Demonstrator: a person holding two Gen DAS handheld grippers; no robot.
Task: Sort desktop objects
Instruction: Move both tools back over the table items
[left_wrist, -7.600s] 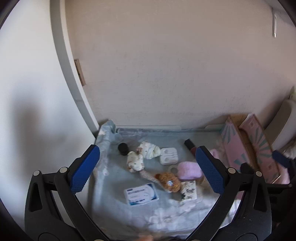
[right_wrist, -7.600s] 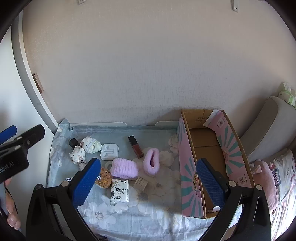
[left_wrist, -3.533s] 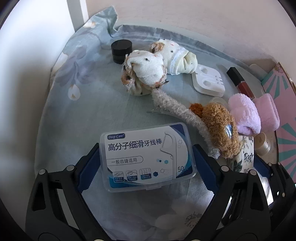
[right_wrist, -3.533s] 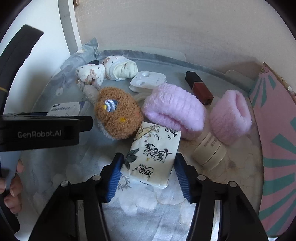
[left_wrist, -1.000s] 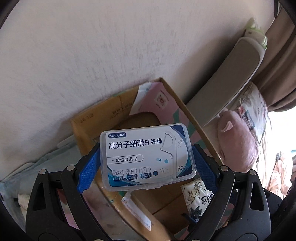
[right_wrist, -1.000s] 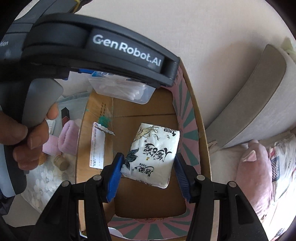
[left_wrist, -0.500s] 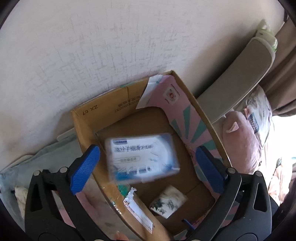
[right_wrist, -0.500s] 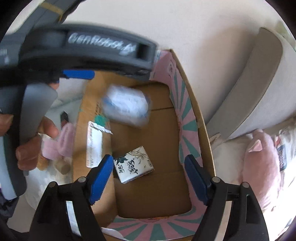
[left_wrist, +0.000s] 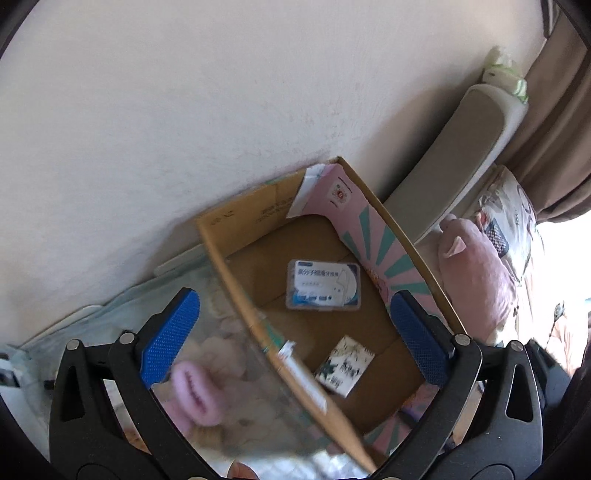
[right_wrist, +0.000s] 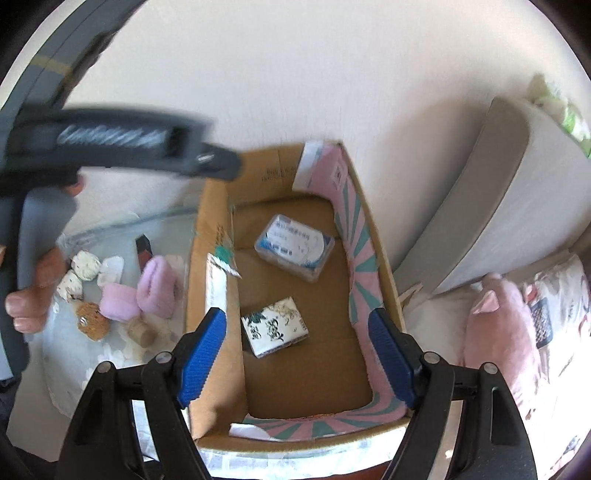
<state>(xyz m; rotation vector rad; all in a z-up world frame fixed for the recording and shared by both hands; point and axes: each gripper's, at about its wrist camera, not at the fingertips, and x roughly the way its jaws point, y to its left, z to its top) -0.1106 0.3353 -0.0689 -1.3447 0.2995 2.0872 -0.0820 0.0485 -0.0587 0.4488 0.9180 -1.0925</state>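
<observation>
An open cardboard box with pink and teal flaps stands against the wall. On its floor lie the clear floss-pick case and the white tissue pack, apart from each other. My left gripper hangs open and empty above the box's left wall. Above the box's near end, my right gripper is open and empty too. The left gripper's grey body and the hand holding it show blurred at the upper left of the right wrist view.
Left of the box, the flowered cloth carries two pink fuzzy bands, a brown plush, rolled socks, a white earphone case, a lipstick and a small jar. A grey headboard and pink pillow lie right.
A second ago each gripper held its item over the box. Both jaws opened; the floss case and tissue pack dropped onto the box floor. Both grippers have since risen away.
</observation>
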